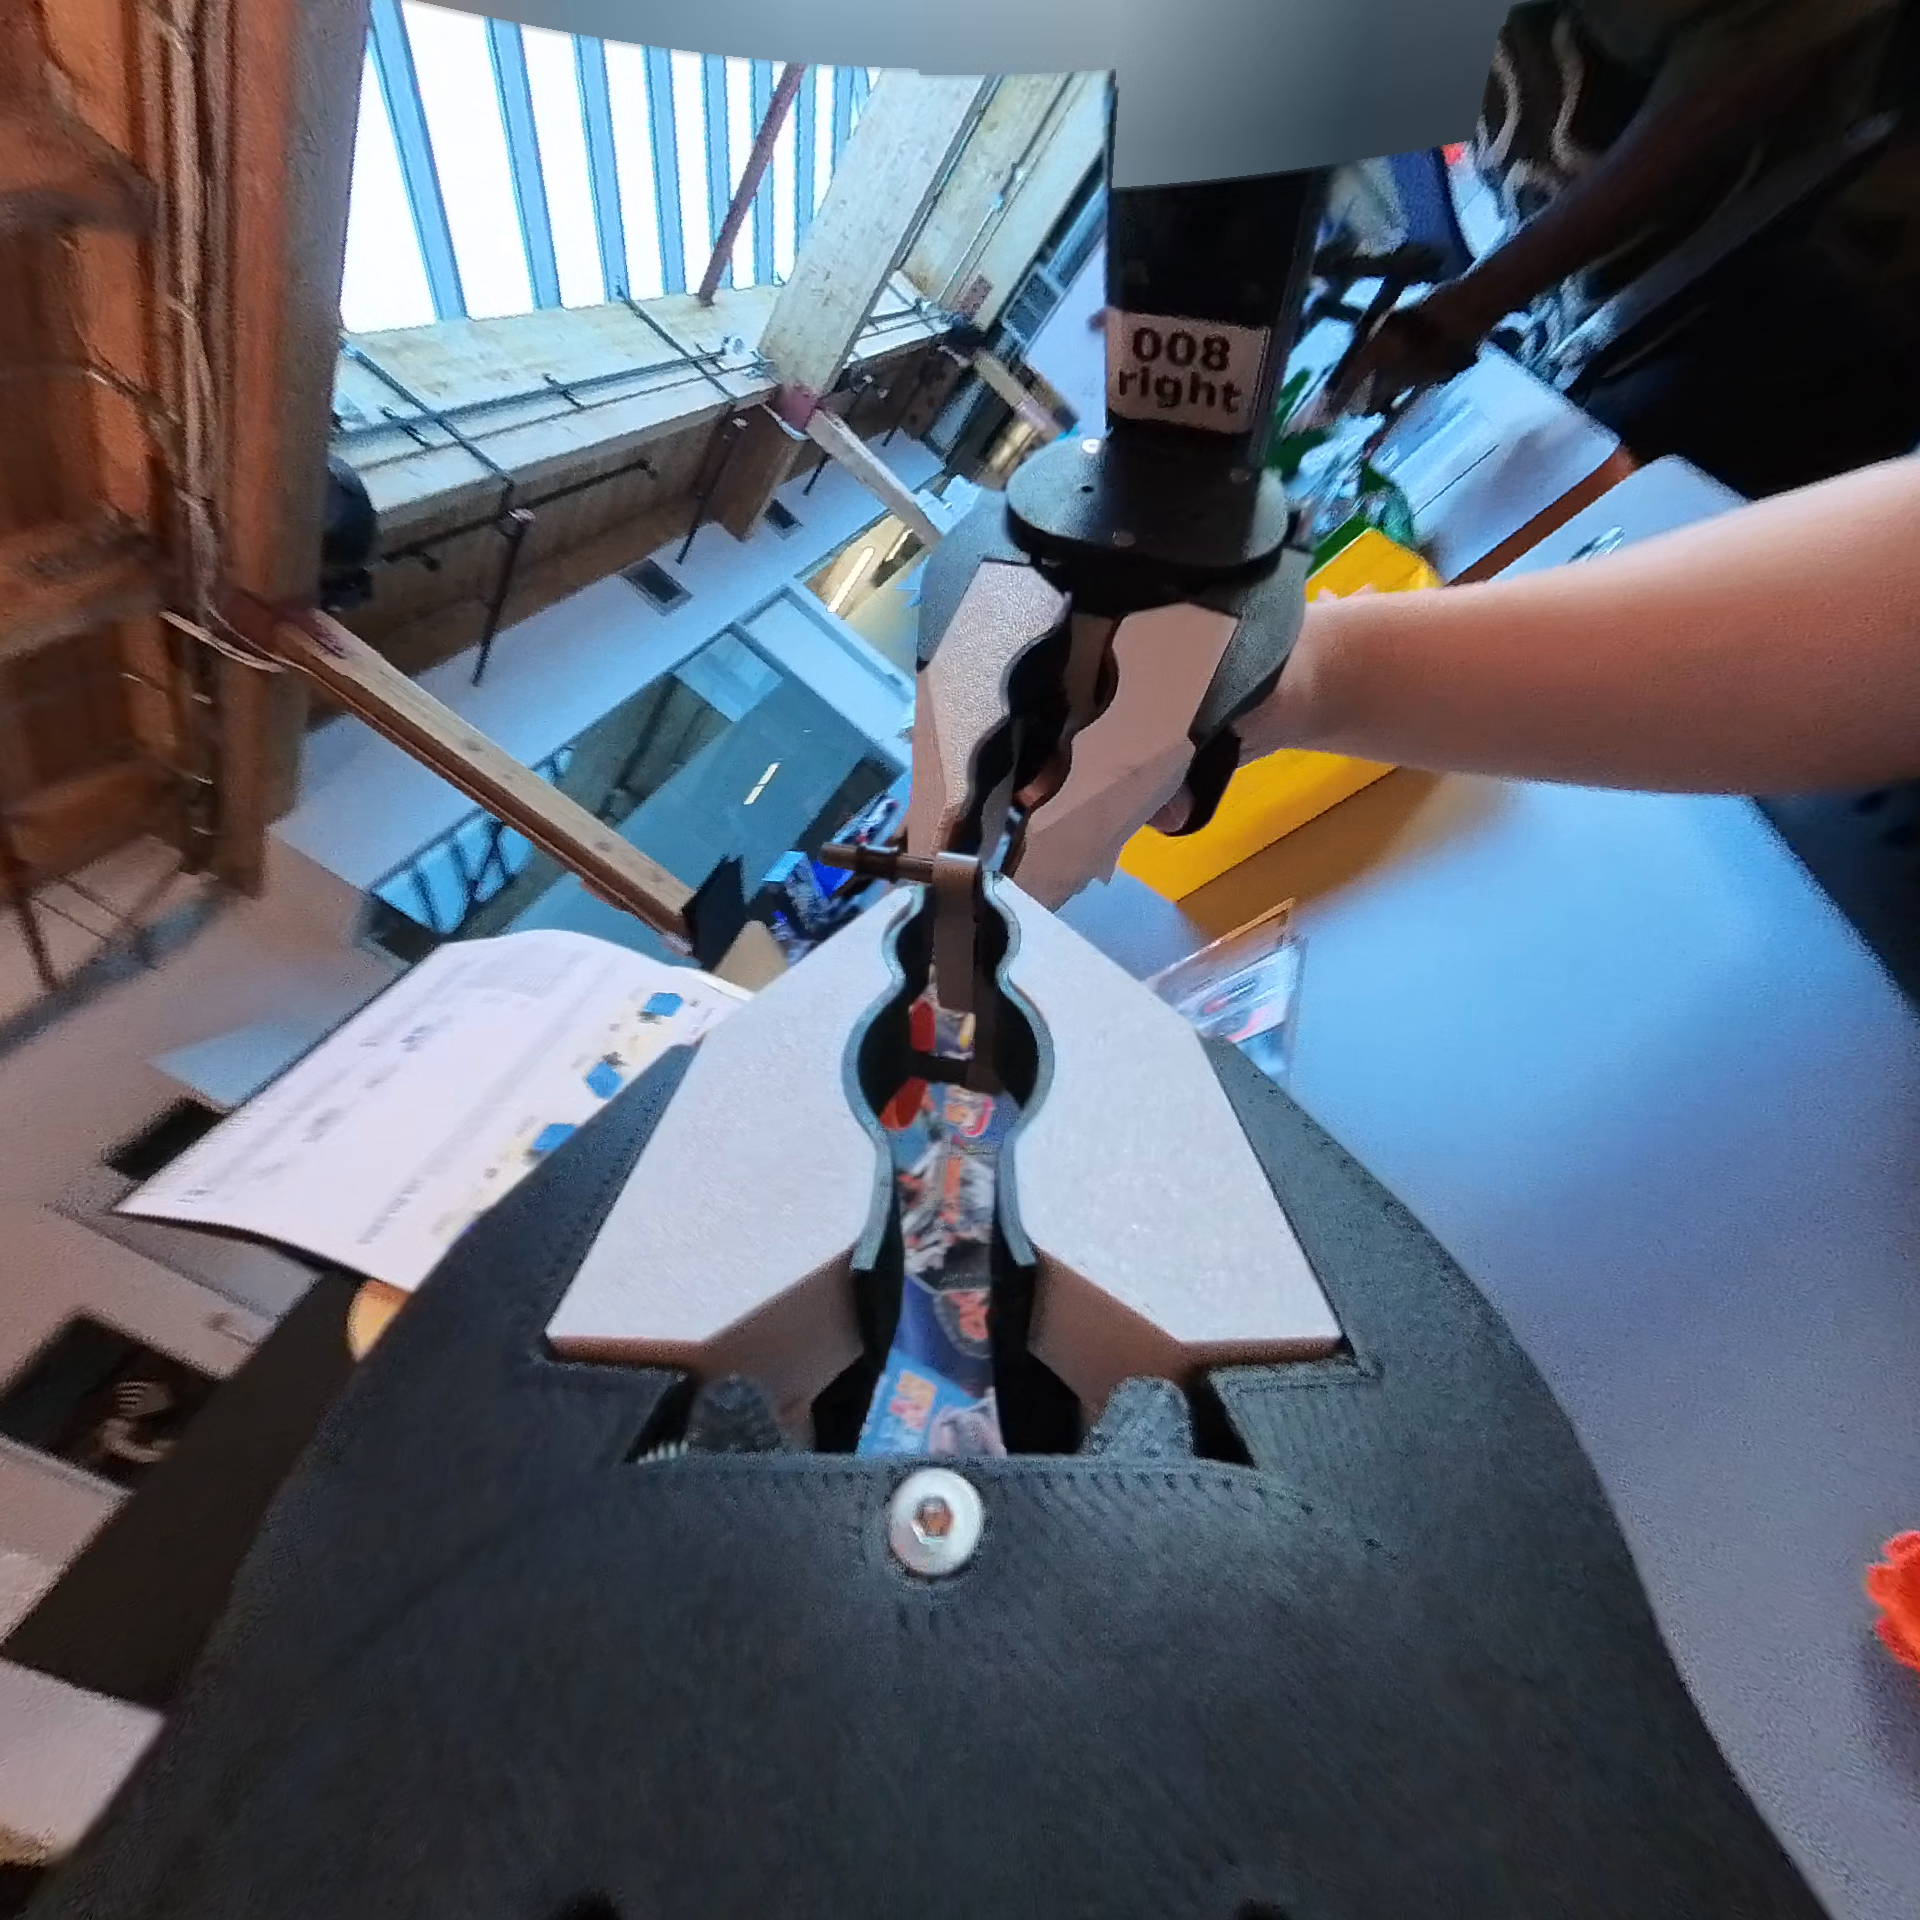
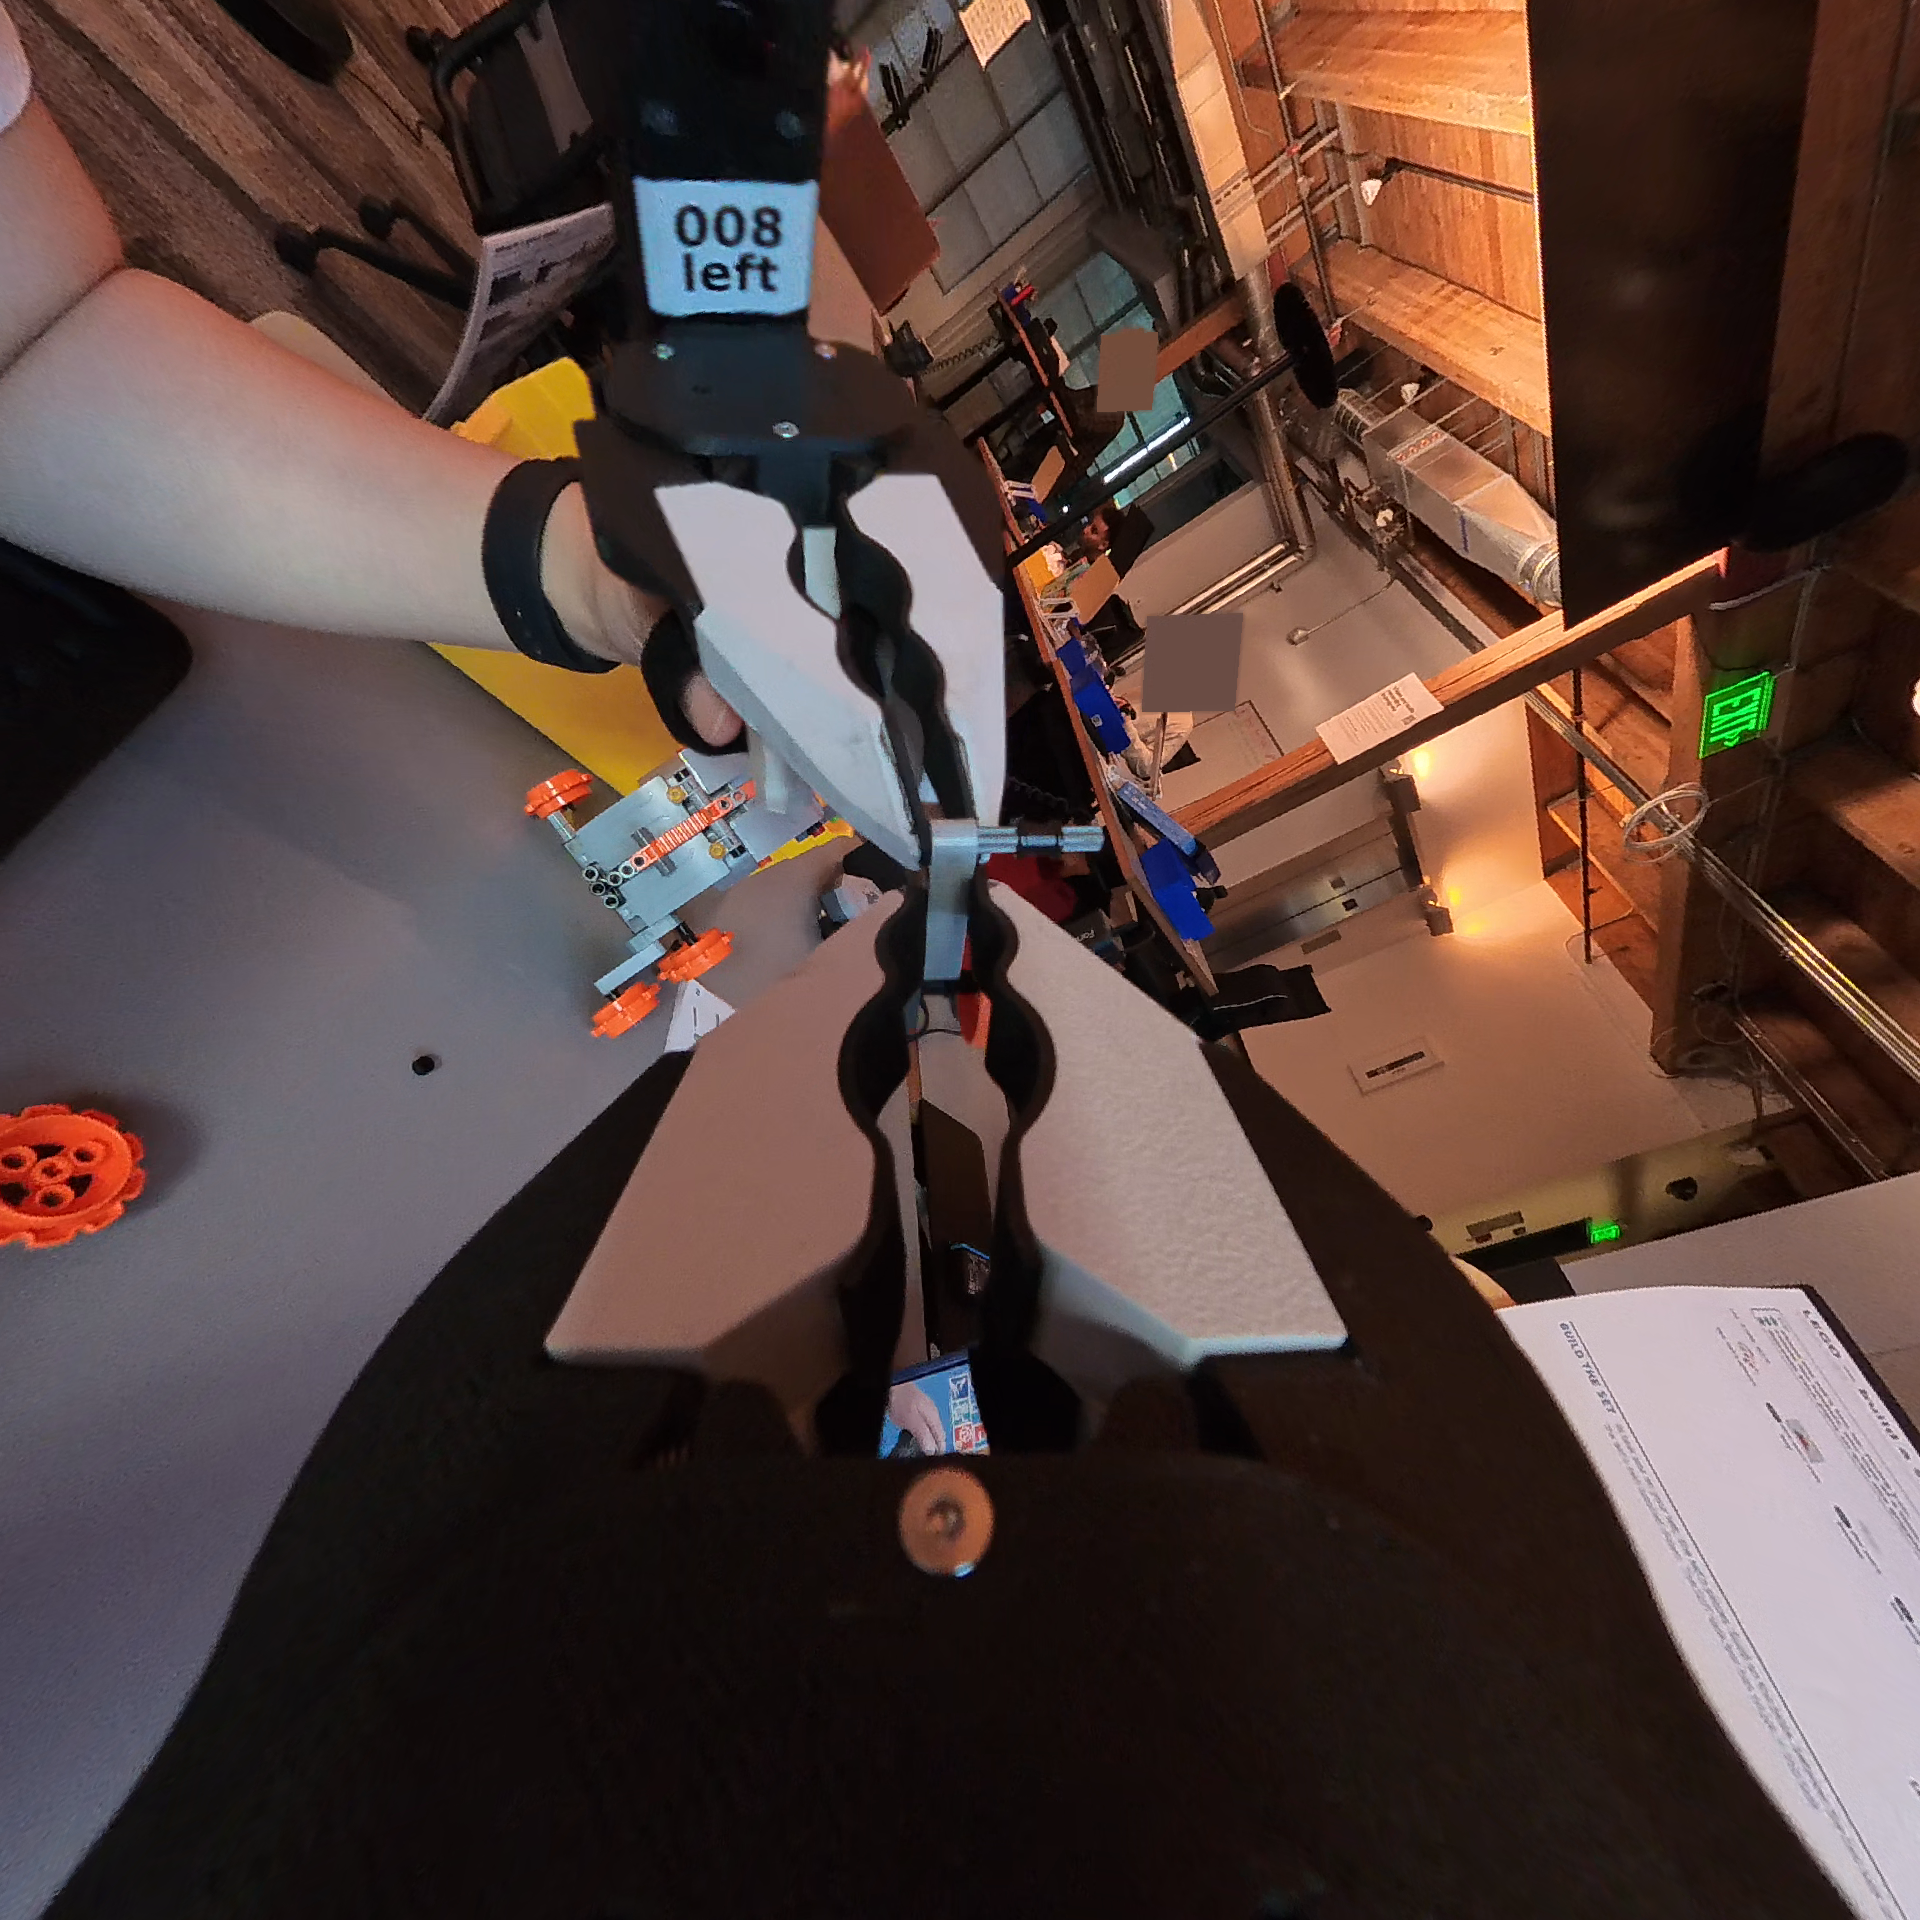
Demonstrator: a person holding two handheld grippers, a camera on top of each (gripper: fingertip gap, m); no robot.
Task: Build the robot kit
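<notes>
A small grey toy-brick beam point(image 1: 954, 940) with a dark axle point(image 1: 871, 860) through its end hangs in the air between both grippers. My left gripper point(image 1: 956, 906) is shut on the beam from below in its own view. My right gripper point(image 1: 992, 836) comes from above with a hand on it, its tips shut at the beam's axle end. In the right wrist view my right gripper point(image 2: 945, 899) is shut on the beam point(image 2: 948, 894), the axle point(image 2: 1051, 837) points right, and my left gripper point(image 2: 920, 847) pinches the same end.
A grey brick vehicle with orange wheels point(image 2: 665, 862) lies on the grey table point(image 2: 260, 1091), near an orange gear wheel point(image 2: 64, 1174). A yellow bin point(image 1: 1257, 795) stands behind. A printed instruction sheet point(image 1: 416, 1091) lies at the table edge. A person point(image 1: 1683, 229) stands at the far side. My two grippers' fingertips are within a few centimetres of each other. The orange gear wheel point(image 2: 64, 1174) is about equally far from each gripper, around 25 cm.
</notes>
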